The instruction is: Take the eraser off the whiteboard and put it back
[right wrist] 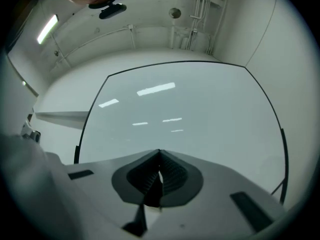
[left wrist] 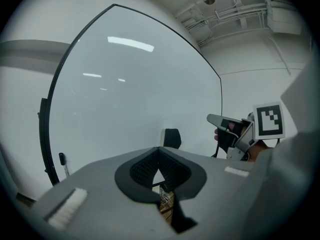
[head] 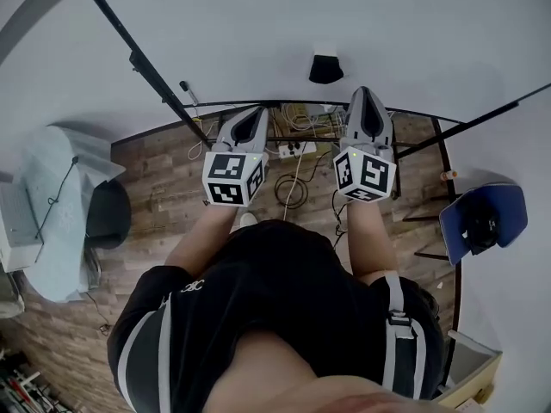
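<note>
**Two closed tongs held up before a whiteboard, eraser on the board**

Seen from above, a person in a dark top with pale sleeve stripes stands facing a large whiteboard [head: 258, 33] with a thin black frame; each hand holds grey tongs with a black-and-white marker cube at the back. The left tongs [head: 256, 110] and the right tongs [head: 365, 93] point at the board side by side, well apart from each other; neither touches the board.

The eraser [head: 325, 67], a small black block, sits on the white face of the board, beyond the tips of both tongs and between them, nearer the right pair; it is clear of both.

In the left gripper view, the left tongs [left wrist: 159, 151] are closed tip to tip with nothing between them; a sliver of floor and cables shows through a small gap lower down. The eraser [left wrist: 172, 138] appears just above and a little right of those tips, on the whiteboard [left wrist: 135, 84]; the right tongs [left wrist: 216, 119] reach in from the right edge, held by a hand. A dark marker pen [left wrist: 62, 160] sits near the board's left frame.

In the right gripper view, the right tongs [right wrist: 159, 156] are closed and empty; beyond them the whiteboard [right wrist: 190, 109] fills the view, with ceiling lights reflected in it.

Below the board lies a wood-patterned floor [head: 164, 170] with looped cables and a white power strip [head: 297, 150]; a blue chair [head: 482, 218] stands at the right.
</note>
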Available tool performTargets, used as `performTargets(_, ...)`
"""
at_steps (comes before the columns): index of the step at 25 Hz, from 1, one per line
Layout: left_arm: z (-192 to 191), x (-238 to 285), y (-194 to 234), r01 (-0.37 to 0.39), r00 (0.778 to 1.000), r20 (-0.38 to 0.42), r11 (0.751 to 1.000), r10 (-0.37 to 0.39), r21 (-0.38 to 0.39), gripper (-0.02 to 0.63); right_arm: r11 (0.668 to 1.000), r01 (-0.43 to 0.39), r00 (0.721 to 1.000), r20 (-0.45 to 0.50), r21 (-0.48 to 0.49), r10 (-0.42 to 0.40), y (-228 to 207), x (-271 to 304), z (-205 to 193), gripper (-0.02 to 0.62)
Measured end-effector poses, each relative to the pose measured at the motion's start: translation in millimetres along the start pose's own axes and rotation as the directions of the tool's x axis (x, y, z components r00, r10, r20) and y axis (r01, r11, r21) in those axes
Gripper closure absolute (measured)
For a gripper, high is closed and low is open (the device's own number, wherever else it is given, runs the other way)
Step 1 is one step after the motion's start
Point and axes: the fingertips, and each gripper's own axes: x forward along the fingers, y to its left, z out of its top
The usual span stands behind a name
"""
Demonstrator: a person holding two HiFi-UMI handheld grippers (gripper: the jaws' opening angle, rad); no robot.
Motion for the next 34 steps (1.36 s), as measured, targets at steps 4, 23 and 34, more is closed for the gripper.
performTargets(4, 0.3, 7.9, -14.9, 0.039, 0.999, -0.005, 0.999, -0.039, 0.010, 0.597, 0.999, 0.041, 0.998, -0.053, 0.022, -0.040, -18.0, -25.8, -9.4, 0.591)
performTargets(23, -4.7, 22.1, -47.4, 0.110, 0.994, -0.030, 0.993, -0.109, 0.036, 0.597, 0.996, -0.012, 0.989, -0.147, 0.093, 0.025, -13.3, -56.2, -43.9, 0.591)
performTargets(34, -9.6, 22.9, -51.6, 0.093, 0.995, -0.040, 0.995, -0.092, 0.040, 0.597, 0.993, -0.049, 0.985, -0.160, 0.105, 0.066, -14.1, -53.0, -49.8, 0.591)
